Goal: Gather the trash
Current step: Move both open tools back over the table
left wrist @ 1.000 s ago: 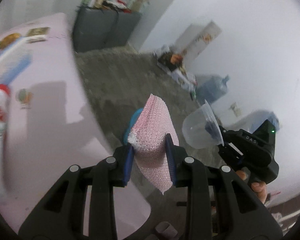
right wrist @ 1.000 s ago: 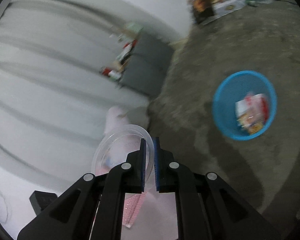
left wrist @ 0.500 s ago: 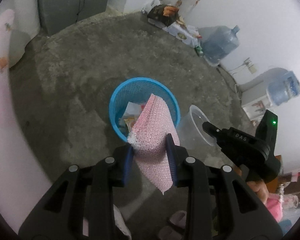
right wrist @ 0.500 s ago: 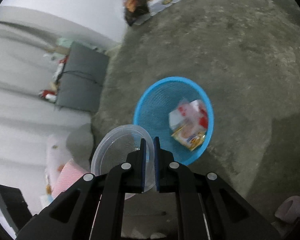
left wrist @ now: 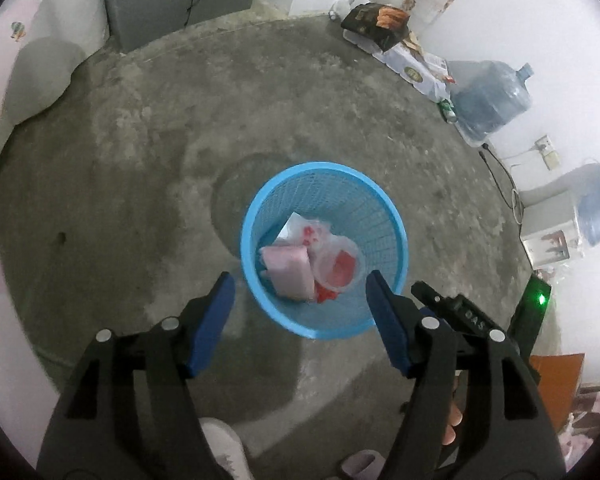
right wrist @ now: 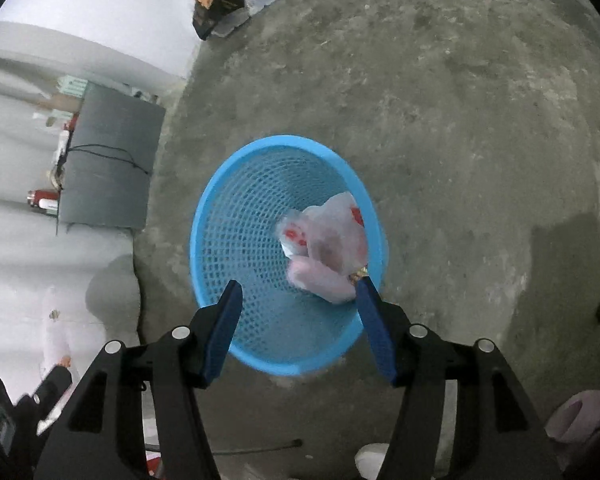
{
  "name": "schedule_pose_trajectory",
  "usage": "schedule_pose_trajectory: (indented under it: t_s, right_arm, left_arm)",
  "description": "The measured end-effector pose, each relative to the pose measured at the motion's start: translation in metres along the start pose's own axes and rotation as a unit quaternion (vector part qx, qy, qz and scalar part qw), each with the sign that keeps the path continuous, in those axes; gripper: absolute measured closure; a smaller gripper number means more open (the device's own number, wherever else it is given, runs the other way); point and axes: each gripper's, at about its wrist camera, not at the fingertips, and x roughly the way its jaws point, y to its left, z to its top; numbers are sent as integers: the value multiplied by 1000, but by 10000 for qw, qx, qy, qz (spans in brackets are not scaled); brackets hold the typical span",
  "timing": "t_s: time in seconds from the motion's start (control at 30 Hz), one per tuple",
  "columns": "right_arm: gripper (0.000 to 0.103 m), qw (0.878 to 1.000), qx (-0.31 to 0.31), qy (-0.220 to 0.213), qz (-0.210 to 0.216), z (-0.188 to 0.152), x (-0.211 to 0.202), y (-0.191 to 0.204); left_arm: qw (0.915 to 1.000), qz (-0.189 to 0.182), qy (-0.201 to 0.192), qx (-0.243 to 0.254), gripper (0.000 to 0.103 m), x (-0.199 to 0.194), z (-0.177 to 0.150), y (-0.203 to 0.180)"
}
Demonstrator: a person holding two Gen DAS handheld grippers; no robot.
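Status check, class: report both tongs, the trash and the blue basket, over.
Left tongs open, empty. Right tongs open, empty. Pink wrap and clear cup in blue basket on the floor. Nothing in the way.

The left gripper [left wrist: 300,284] and right gripper [right wrist: 298,290] both point downward, jaws spread wide, empty.

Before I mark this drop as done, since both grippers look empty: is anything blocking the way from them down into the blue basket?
Nothing visible does. Left gripper and right gripper hang open above the blue basket; pink sponge and clear cup lie inside.
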Motion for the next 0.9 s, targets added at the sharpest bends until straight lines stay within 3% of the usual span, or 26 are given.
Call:
schedule_pose_trajectory:
  t_s: [0.17,0.37,0.6,0.9]
  right_arm:
    - [33,9986,-276,-369,262,-36,-50,20]
    - [18,9859,-1356,-897,391,-95,-127,78]
    - [7,9601,-2486,-1234,345,-164,-179,135]
    - [6,9288,-3449,-1350,124,-238,-201,181]
  left_arm:
    - [9988,-242,-415,-34,39,-61,-7,9]
    - [9916,-659,-1107,-142,39,-162,-31,23]
    - [9793,-590,-1935,57,32,-270,-102,45]
    - [9676,-176,-2487,-407,31,-339,-184,116]
